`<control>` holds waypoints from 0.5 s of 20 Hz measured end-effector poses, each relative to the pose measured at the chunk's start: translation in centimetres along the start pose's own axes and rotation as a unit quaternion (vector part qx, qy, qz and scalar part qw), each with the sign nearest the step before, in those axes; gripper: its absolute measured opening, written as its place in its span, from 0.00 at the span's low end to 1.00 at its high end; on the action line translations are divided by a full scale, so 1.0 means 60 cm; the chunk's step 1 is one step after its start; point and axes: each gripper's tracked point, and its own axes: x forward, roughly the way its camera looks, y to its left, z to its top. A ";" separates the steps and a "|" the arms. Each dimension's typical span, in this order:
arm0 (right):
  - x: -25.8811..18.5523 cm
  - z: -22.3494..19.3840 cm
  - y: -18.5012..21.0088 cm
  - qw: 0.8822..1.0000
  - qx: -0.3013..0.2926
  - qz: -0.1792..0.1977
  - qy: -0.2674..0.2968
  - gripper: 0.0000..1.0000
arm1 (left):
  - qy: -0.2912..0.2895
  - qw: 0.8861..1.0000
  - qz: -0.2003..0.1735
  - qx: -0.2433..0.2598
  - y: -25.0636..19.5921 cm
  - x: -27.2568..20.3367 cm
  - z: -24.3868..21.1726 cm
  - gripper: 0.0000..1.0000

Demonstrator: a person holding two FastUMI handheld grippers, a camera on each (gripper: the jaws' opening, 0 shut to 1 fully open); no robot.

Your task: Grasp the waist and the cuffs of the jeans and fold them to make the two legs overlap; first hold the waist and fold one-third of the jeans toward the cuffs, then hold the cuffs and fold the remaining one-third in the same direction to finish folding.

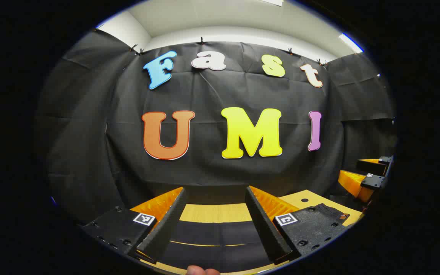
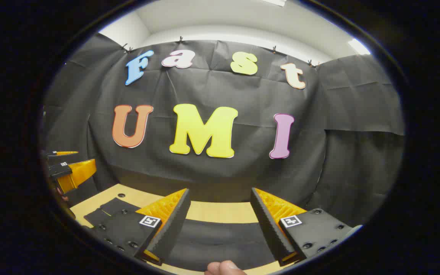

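the left gripper [image 1: 215, 208] hangs above the table [image 1: 216, 212] with its two fingers spread wide, nothing between them. below it the dark jeans [image 1: 214, 233] lie flat on the wooden top. the right gripper [image 2: 219, 210] is spread the same way and pinches nothing; the jeans [image 2: 212, 240] lie under it on the table [image 2: 220, 212]. one pair of jeans, two grippers. a fingertip [image 2: 224, 267] shows at the bottom edge of the right gripper view.
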 end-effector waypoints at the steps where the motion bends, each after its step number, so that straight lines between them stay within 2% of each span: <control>1: 0.002 -0.001 0.001 1.000 -0.001 0.001 -0.001 0.97 | 0.000 1.000 0.001 -0.001 0.001 0.000 0.000 0.98; 10: 0.012 0.006 -0.011 1.000 -0.006 0.008 -0.006 0.97 | 0.003 1.000 0.001 0.000 -0.013 0.009 -0.001 0.98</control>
